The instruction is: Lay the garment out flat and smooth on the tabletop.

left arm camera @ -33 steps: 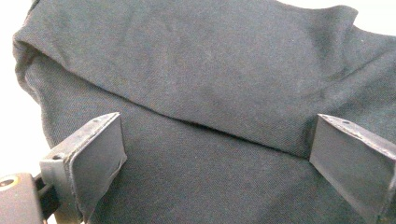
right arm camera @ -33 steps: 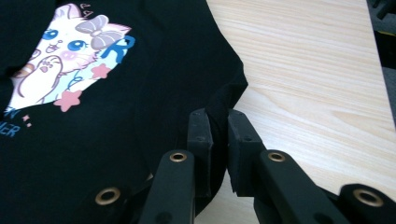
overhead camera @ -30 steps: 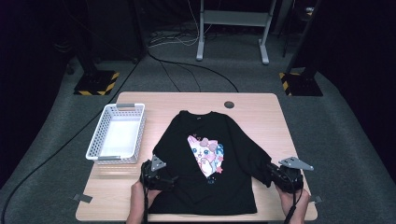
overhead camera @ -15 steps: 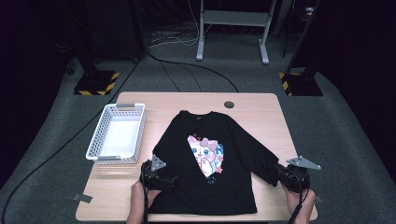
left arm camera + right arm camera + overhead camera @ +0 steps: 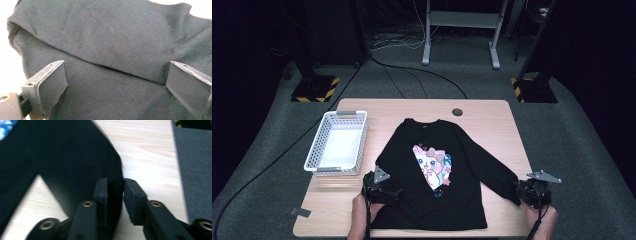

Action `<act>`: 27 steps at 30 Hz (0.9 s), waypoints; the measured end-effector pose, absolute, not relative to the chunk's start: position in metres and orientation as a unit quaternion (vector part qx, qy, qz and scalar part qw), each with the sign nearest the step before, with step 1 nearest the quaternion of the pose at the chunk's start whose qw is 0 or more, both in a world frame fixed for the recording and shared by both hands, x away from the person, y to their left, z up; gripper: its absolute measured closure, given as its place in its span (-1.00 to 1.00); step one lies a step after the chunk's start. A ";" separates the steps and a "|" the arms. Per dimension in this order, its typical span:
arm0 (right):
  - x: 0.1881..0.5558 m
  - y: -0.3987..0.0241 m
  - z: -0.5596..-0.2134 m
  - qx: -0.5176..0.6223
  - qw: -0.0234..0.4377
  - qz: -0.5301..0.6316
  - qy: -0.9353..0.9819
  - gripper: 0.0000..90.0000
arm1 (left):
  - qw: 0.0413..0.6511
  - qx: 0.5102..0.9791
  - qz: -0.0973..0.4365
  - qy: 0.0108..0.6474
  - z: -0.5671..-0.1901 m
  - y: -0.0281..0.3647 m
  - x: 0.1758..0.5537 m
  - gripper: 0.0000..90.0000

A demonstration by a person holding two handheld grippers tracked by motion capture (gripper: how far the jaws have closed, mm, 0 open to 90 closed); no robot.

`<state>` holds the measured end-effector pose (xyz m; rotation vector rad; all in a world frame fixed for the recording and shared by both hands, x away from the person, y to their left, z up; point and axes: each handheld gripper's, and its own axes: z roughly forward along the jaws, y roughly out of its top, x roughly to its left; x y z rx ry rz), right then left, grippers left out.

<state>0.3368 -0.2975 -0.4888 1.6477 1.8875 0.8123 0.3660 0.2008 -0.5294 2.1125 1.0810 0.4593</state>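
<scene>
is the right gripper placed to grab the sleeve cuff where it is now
Probably yes. The right gripper sits at the cuff at the table's right edge, its jaws a little apart and just opening, with the cuff's edge between them and nothing else in the way.

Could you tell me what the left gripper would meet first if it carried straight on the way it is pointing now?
Most likely the black shirt: the left gripper has open jaws straddling its fabric, with a folded edge just ahead, though depth is hard to judge.
</scene>
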 end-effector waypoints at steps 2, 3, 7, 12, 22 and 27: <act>0.335 -0.300 -0.489 0.607 0.252 0.298 0.692 0.54 | 0.354 0.817 0.178 0.418 -0.529 0.201 0.366 -0.92; 0.331 -0.306 -0.487 0.615 0.254 0.297 0.685 0.45 | 0.354 0.817 0.178 0.418 -0.529 0.201 0.366 -0.92; 0.326 -0.309 -0.484 0.617 0.259 0.294 0.682 0.32 | 0.354 0.817 0.178 0.418 -0.529 0.201 0.366 -0.92; 0.320 -0.303 -0.474 0.614 0.273 0.298 0.678 0.14 | 0.354 0.817 0.178 0.418 -0.529 0.201 0.366 -0.92; 0.323 -0.263 -0.477 0.581 0.245 0.314 0.709 -0.17 | 0.354 0.817 0.178 0.418 -0.529 0.201 0.366 -0.92; 0.333 -0.225 -0.492 0.547 0.217 0.322 0.742 -0.49 | 0.354 0.817 0.178 0.418 -0.529 0.201 0.366 -0.92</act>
